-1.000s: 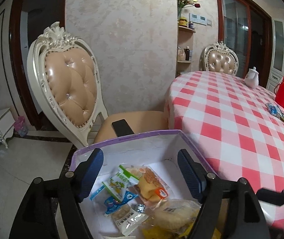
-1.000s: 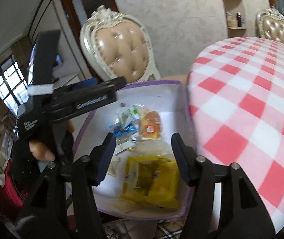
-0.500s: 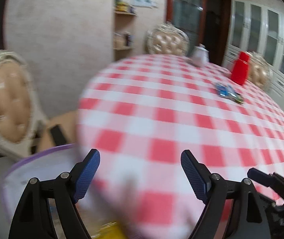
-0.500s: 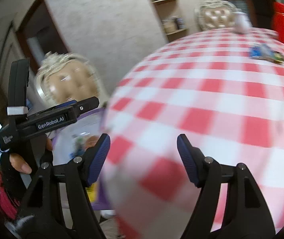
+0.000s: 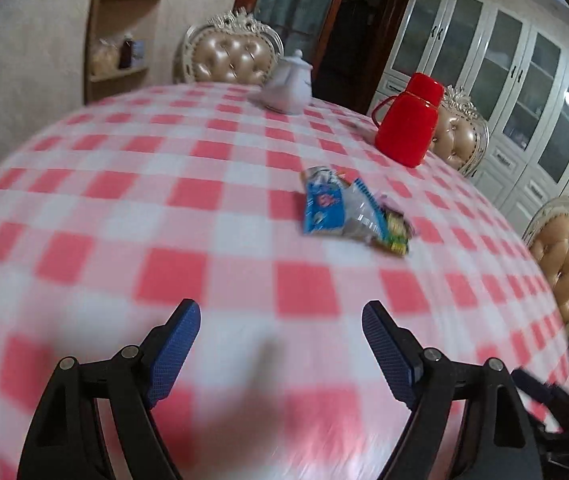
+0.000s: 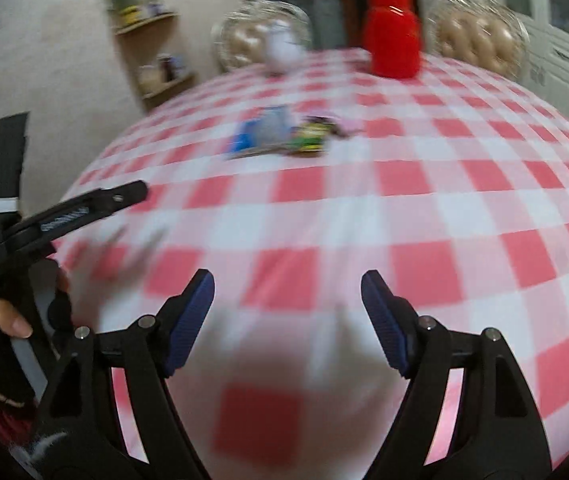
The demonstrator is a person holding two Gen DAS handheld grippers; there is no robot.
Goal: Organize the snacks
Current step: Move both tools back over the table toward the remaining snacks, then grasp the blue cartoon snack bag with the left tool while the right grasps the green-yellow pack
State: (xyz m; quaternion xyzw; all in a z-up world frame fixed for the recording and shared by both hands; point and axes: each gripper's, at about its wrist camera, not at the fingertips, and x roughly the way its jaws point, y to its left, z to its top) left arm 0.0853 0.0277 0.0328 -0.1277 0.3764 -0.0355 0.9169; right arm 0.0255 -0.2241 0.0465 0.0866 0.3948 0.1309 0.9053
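Observation:
A small pile of snack packets (image 5: 348, 212), blue, clear and green, lies near the middle of the red-and-white checked table (image 5: 164, 240). It also shows in the right wrist view (image 6: 280, 136), blurred. My left gripper (image 5: 280, 344) is open and empty over the near part of the table, well short of the packets. My right gripper (image 6: 288, 316) is open and empty, also over the near table. The left gripper's body (image 6: 64, 216) shows at the left of the right wrist view. The snack box is out of view.
A red thermos jug (image 5: 408, 120) and a white teapot (image 5: 288, 84) stand at the far side of the table. Padded chairs (image 5: 232, 56) surround the table. A wall shelf (image 5: 124, 32) and glass-door cabinets (image 5: 524, 80) are behind.
Both grippers have swung right and up, from over the purple-edged snack box on the chair to over the checked table. The snack pile on the table now lies ahead. Both stayed open.

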